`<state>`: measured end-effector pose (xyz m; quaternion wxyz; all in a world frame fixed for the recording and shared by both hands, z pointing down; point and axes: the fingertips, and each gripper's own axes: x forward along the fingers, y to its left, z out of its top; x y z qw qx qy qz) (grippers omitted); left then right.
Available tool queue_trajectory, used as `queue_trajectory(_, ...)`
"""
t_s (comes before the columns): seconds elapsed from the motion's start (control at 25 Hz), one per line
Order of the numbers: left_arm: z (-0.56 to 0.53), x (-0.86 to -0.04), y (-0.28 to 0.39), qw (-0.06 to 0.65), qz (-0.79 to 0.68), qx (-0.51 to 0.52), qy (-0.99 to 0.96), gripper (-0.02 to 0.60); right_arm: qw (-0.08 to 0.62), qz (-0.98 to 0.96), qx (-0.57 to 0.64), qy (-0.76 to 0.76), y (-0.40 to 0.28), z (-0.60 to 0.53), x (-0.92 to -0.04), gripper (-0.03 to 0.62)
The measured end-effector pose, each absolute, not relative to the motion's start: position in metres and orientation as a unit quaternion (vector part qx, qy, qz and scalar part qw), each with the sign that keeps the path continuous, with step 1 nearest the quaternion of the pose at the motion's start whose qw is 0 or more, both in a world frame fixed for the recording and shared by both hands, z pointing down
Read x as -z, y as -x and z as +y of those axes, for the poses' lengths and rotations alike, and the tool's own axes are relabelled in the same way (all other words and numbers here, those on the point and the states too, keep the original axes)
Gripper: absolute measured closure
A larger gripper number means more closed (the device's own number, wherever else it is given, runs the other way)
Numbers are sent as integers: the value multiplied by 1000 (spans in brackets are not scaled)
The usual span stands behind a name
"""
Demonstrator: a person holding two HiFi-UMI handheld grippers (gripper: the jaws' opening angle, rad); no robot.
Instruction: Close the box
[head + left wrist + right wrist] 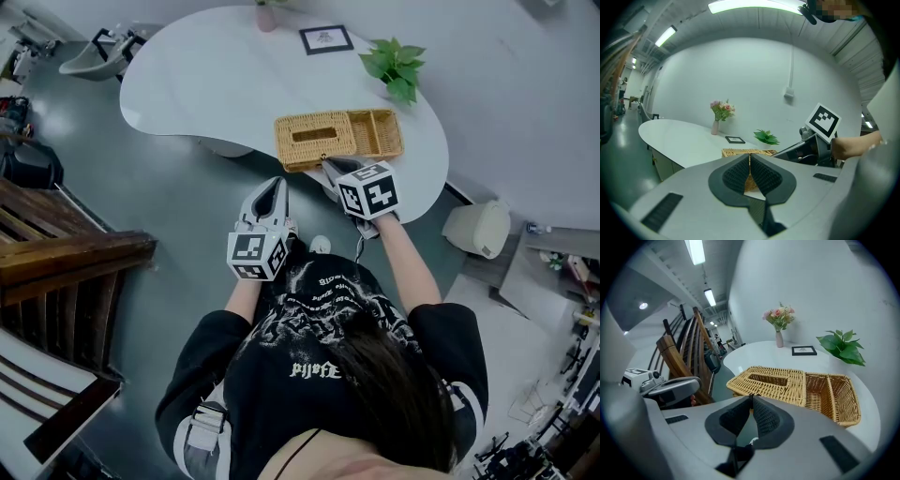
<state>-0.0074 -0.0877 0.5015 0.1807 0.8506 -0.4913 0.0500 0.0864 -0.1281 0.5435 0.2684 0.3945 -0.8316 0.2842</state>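
White tabletop (206,84) carries the wicker box (382,150) at its near edge, we hold left tool (275,184) and right tool (330,167) clenched empty near it, and we judge it light, stiff, grippy, best taken by the lid (314,134) rim.

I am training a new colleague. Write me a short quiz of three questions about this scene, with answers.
1. True or false: the wicker box stands on the white table.
2. Which thing is nearest to the box's open compartments? A. flower vase B. green plant C. picture frame
3. What is between the jaws of the right hand-held gripper?
Key: 1 true; 2 B; 3 nothing, they are shut.
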Motion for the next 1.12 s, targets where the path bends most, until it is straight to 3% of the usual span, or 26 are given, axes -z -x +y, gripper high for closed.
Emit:
queue_trajectory(0.88,-75,-509,6,182,-508,-60,-840,555,232,-823,-343,-390,-88,-114,-579,542)
queue_trajectory(1.04,-72,-508,4,182,-509,-59,-839,557,192,-824,-370,-383,-84,-103,-573,450)
queue_trajectory(1.12,-69,-509,0,181,-508,-58,-840,557,181,-822,-374,-388,-87,-95,-572,439)
